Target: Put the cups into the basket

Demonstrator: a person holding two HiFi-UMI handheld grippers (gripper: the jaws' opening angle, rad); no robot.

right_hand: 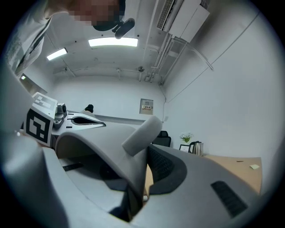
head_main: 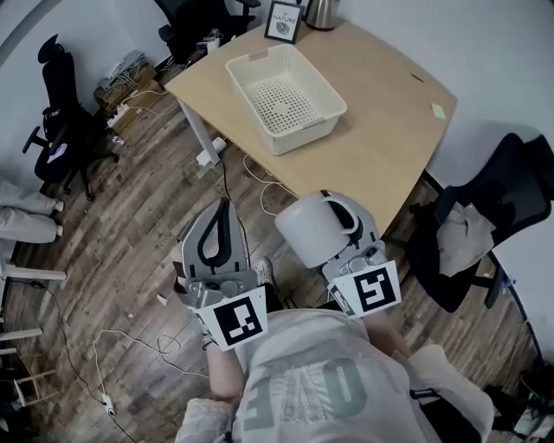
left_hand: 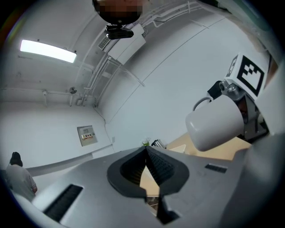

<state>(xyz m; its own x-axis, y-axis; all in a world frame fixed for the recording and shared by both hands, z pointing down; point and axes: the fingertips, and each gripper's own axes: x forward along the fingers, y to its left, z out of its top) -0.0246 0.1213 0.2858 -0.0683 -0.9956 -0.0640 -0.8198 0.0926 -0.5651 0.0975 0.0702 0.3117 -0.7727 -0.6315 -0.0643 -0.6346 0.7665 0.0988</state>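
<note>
We list one white cup [head_main: 310, 229], centre frame short of the upper-centre basket [head_main: 305, 137], likely stiff, slick, breakable, pinched by its wall in the right gripper [head_main: 343, 216]; left gripper [head_main: 218, 227] closed, empty.

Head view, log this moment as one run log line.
right hand-held gripper: shut on cup | left hand-held gripper: shut, empty | basket: empty, on table

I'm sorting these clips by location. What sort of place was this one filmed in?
Most likely an office or small workroom: a light wooden desk carries a white basket and a kettle. Black swivel office chairs stand around it. The gripper views show long ceiling lights.
</note>
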